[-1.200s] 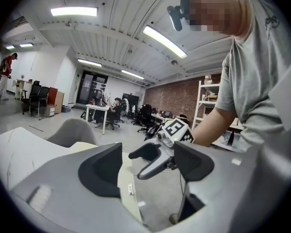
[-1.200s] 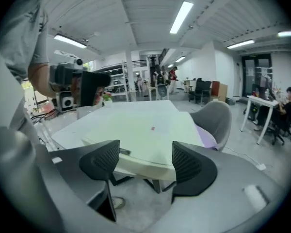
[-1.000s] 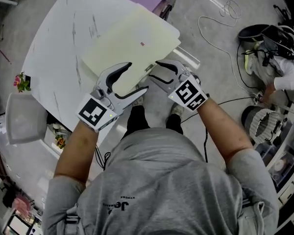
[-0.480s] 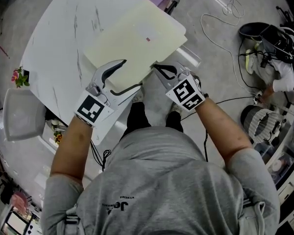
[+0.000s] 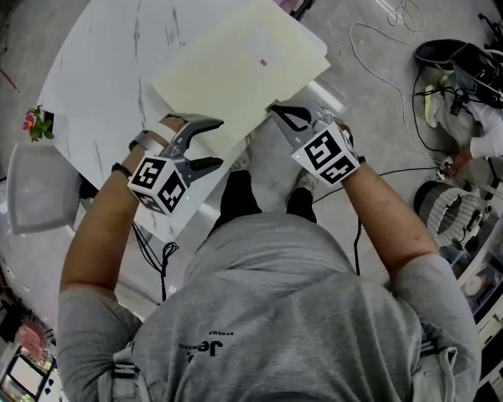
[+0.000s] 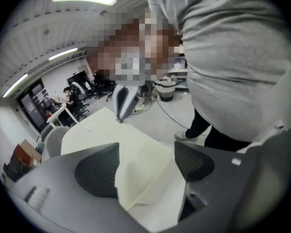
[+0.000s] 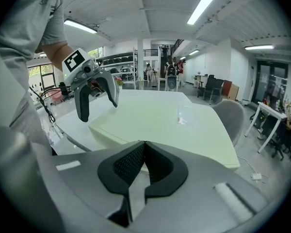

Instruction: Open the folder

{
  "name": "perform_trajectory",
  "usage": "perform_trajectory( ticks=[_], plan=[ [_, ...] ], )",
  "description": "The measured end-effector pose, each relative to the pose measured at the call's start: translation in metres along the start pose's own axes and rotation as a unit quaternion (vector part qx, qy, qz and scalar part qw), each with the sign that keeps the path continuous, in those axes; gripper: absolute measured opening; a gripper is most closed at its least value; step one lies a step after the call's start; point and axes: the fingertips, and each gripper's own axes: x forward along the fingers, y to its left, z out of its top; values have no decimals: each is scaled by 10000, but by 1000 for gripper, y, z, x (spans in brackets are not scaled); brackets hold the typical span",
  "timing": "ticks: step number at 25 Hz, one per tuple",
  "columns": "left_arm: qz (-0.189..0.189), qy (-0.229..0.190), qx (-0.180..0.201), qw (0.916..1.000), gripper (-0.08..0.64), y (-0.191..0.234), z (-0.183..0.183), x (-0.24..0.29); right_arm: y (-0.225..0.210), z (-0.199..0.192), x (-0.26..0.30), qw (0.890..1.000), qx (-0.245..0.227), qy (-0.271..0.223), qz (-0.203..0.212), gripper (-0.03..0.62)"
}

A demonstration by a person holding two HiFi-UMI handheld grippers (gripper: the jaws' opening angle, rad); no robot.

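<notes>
A pale yellow-green folder (image 5: 243, 61) lies closed on the white table (image 5: 109, 65), one corner reaching over the table's near edge. My right gripper (image 5: 274, 109) is at the folder's near edge, and in the right gripper view its jaws (image 7: 142, 154) are shut, pinching that edge of the folder (image 7: 169, 118). My left gripper (image 5: 218, 142) stands open at the near-left corner. In the left gripper view, the folder's corner (image 6: 131, 154) lies between the spread jaws (image 6: 145, 169), with no pad touching it. The right gripper view also shows the left gripper (image 7: 98, 106) open.
A grey chair (image 5: 38, 195) stands left of the table, with flowers (image 5: 35, 124) beside it. White cables (image 5: 394, 23) trail on the floor at the upper right. Bags and a seated person (image 5: 486, 99) are at the far right. Another grey chair (image 7: 228, 115) stands past the table.
The right jaws went from open to shut at the folder's near edge. The left gripper rolled over and dropped toward the near-left corner, still open.
</notes>
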Motion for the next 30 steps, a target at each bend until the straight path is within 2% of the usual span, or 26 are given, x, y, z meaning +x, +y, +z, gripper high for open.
perform_trajectory(
  ticks=[3, 6, 8, 10, 14, 18, 21, 23, 25, 28, 30],
  plan=[
    [-203, 483, 747, 9958, 390, -11, -18, 6, 0, 1, 0, 10000, 10, 4, 13, 3],
    [-134, 733, 1261, 9892, 362, -12, -24, 13, -1, 5, -2, 10000, 8, 50, 29, 3],
    [-75, 755, 1303, 9886, 304, -9, -22, 14, -1, 5, -2, 10000, 26, 74, 39, 3],
    [-138, 750, 1230, 9895, 300, -8, -21, 11, -1, 5, -1, 9999, 31, 101, 50, 3],
    [-483, 589, 1176, 9901, 236, -15, -20, 9, -1, 5, -1, 9999, 30, 156, 53, 4],
    [-822, 317, 749, 9933, 142, -18, -9, -3, -1, 5, -1, 9998, 35, 191, 67, 4],
    [-695, 148, 501, 9962, 104, -14, -3, -9, -1, 4, -1, 9998, 45, 198, 68, 5],
    [-446, -49, 220, 9988, 91, -9, 1, -15, -1, 4, -1, 9998, 57, 188, 67, 3],
    [-79, -375, -252, 9989, 72, 3, 8, -26, -1, 5, -1, 9998, 82, 152, 70, 5],
    [526, -848, -1076, 9892, 61, 27, 22, -46, -3, 5, -2, 9997, 218, 43, 79, 5],
    [852, -1093, -1430, 9800, 61, 40, 30, -54, -3, 5, -2, 9996, 265, 4, 60, 5]
  ],
)
